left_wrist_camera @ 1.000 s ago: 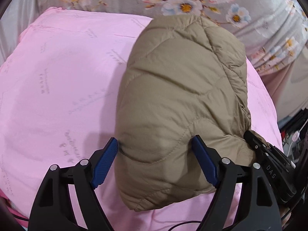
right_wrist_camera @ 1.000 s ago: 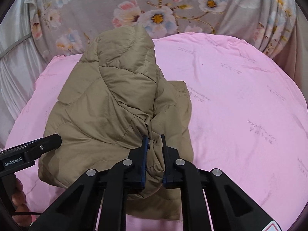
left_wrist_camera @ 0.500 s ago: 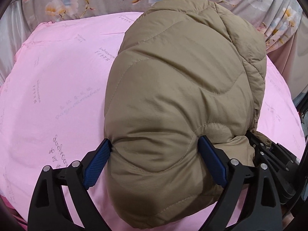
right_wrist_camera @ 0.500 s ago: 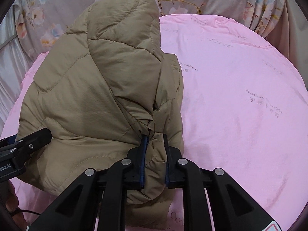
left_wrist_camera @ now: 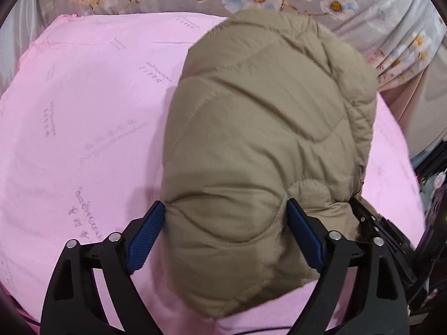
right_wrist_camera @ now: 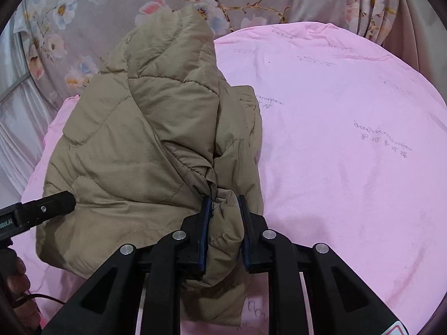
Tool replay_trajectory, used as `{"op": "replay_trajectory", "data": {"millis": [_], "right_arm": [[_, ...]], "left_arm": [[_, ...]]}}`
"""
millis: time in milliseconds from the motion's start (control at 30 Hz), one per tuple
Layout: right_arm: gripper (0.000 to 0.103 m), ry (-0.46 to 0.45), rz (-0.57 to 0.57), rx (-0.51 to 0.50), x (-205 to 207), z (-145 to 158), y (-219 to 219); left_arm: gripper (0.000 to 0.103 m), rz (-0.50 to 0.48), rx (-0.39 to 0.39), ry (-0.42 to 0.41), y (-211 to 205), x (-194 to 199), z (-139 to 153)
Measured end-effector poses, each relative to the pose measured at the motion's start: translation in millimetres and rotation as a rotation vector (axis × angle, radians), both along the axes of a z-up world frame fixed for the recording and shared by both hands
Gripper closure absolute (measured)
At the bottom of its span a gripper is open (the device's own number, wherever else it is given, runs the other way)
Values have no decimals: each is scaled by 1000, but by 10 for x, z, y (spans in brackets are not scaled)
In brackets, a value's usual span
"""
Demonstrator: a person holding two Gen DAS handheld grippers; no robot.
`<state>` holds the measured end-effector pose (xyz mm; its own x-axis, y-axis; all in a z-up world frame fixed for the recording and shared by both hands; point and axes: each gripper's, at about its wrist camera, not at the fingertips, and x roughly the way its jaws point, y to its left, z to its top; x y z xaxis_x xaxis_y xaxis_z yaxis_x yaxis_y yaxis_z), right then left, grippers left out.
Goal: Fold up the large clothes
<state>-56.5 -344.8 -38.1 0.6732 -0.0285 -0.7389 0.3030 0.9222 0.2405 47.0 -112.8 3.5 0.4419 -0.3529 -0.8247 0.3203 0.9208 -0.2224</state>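
Note:
A tan quilted puffer jacket [left_wrist_camera: 259,145] lies bunched and folded over on a pink bed cover [left_wrist_camera: 83,128]. My left gripper [left_wrist_camera: 225,209] is open, its blue pads on either side of the jacket's near bulge. My right gripper [right_wrist_camera: 222,203] is shut on a gathered wad of the jacket [right_wrist_camera: 156,145] at its near right edge. The left gripper's tip [right_wrist_camera: 53,205] shows in the right wrist view against the jacket's left side. The right gripper's body [left_wrist_camera: 374,226] shows in the left wrist view at the jacket's right edge.
A grey floral curtain [right_wrist_camera: 117,16] hangs behind the bed. The pink cover [right_wrist_camera: 349,139] spreads wide to the right of the jacket. Dark clutter [left_wrist_camera: 435,189] sits past the bed's right edge. A hand and cable [right_wrist_camera: 19,284] show at lower left.
The jacket was lifted up and toward the cameras half a second ago. Now it sits lower and a little farther back. The right gripper's pads are slightly wider apart around the wad.

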Motion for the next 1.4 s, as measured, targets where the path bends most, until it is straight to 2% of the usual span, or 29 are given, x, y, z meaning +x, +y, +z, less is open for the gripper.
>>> {"op": "replay_trajectory", "data": {"millis": [133,200,300,367,500,633,700,767,867,933,1167,1400], "right_arm": [[83,-79,-2,-64,-47,483,49],[83,-132,2,-105,35,773,102],[83,-203,25,-114,286,1107,171],[83,-239,43,-122,516,1264,236],[83,-257,52,-123,1027,1364,274],[83,-196,58,-117,1486,1149,284],[86,-123,51,-151,1662,897,246],[90,-62,31,-159,1723,640,147],[92,-5,-4,-80,1702,298,-80],[92,6,-21,-46,1672,186,-187],[92,31,-34,13,1702,-74,-342],[92,31,-38,35,1741,-208,-379]], "left_arm": [[21,51,11,-119,198,130,438],[21,77,5,-171,229,271,644],[21,111,21,-246,164,552,888],[21,127,26,-262,103,758,973],[21,164,6,-232,-97,1148,1005],[21,152,10,-181,-357,1474,859],[21,128,51,-153,-546,1553,687],[19,106,74,-121,-693,1595,469],[18,79,34,-55,-791,1617,178],[13,89,13,-31,-830,1635,57],[5,88,114,-107,-1085,1566,-147],[5,96,163,-147,-1176,1559,-286]]}}
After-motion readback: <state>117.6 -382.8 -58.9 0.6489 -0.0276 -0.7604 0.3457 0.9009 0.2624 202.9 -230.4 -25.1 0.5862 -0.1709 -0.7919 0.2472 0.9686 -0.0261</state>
